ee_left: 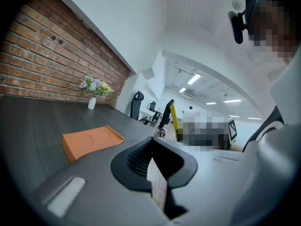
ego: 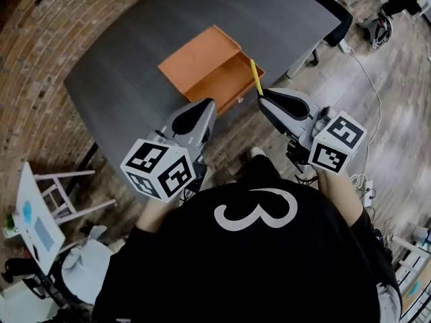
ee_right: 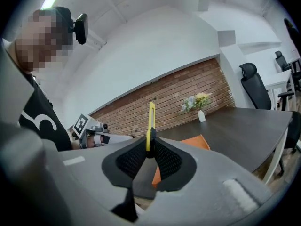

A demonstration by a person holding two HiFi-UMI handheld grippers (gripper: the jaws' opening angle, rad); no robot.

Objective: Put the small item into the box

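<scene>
The table (ego: 135, 73) top was smooth, matt dark grey. The box (ego: 202, 58) was matt orange, resembling card. The yellow stick (ego: 256, 77) appeared smooth plastic. The left gripper (ego: 207, 105) and right gripper (ego: 264, 97) had matt grey plastic shells and ribbed black pads (ee_right: 128, 161). The wall (ee_left: 42, 65) was rough brick.

Head camera: high, looking steeply down onto the table (ego: 128, 73). Gripper cameras: low off its near edge, almost level, looking across it past the brick wall (ee_right: 188, 93). All three views share the orange box (ego: 212, 66).

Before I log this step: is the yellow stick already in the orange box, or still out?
Still out. The right claw pinches the yellow stick, and the open orange box looks empty.
</scene>
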